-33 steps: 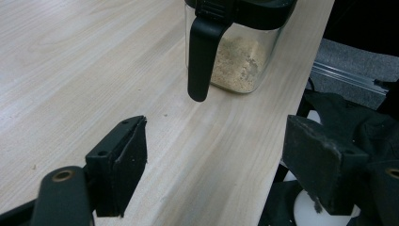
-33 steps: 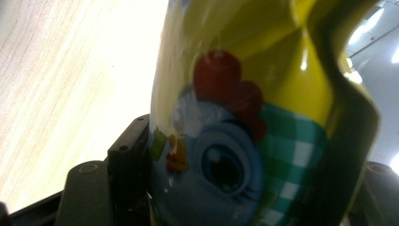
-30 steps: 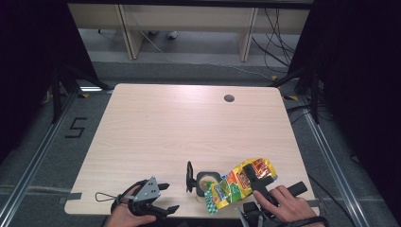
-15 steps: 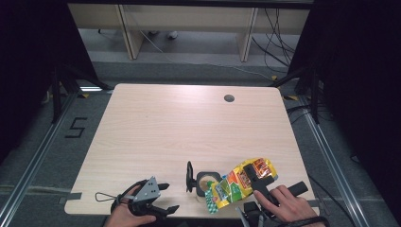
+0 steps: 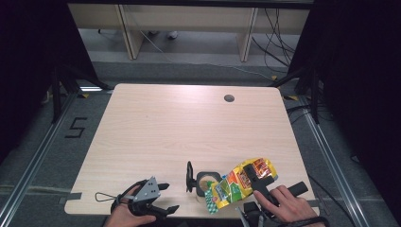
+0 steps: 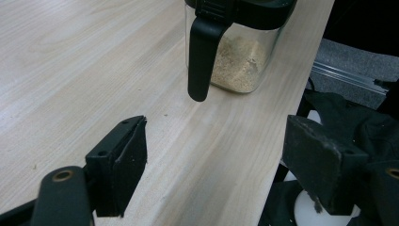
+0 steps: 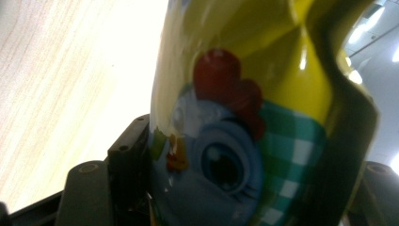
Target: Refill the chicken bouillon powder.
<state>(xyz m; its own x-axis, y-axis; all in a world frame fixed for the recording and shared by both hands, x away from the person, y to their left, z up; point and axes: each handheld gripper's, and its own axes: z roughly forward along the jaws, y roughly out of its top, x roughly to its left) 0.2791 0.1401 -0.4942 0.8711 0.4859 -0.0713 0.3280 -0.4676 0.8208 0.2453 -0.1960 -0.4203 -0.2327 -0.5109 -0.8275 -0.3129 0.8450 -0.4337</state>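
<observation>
Much of the yellow bag (image 7: 263,113) was hard to read in the right gripper view: it crowded the lens, its cartoon chicken print blurred and its top and bottom edges cut off by the frame. The right jaw pad was hidden behind the bag's dark folded side, while the left pad showed pressed flat against the glossy film. So the right gripper (image 5: 257,182) held the bag between its jaws, clamped on its width. In the high view the right hand (image 5: 288,203) lay at the near table edge, fingers wrapped round the gripper body, the jaws pointing away and to the left, with the bag (image 5: 239,182) tilted down from them toward the jar.

The clear jar (image 6: 240,56) stood ahead of the left gripper's jaws and a little to their right, well apart from the pads; its lid and upper rim were cut off at the top of that view. A black handle hung down its front, and pale crumbs filled its lower part. The left gripper (image 5: 158,201) stood wide open with nothing between its pads (image 6: 129,160), held low over the wooden table (image 5: 165,123) near its front edge. The left hand (image 5: 125,215) was partly cut off by the bottom of the high view.
</observation>
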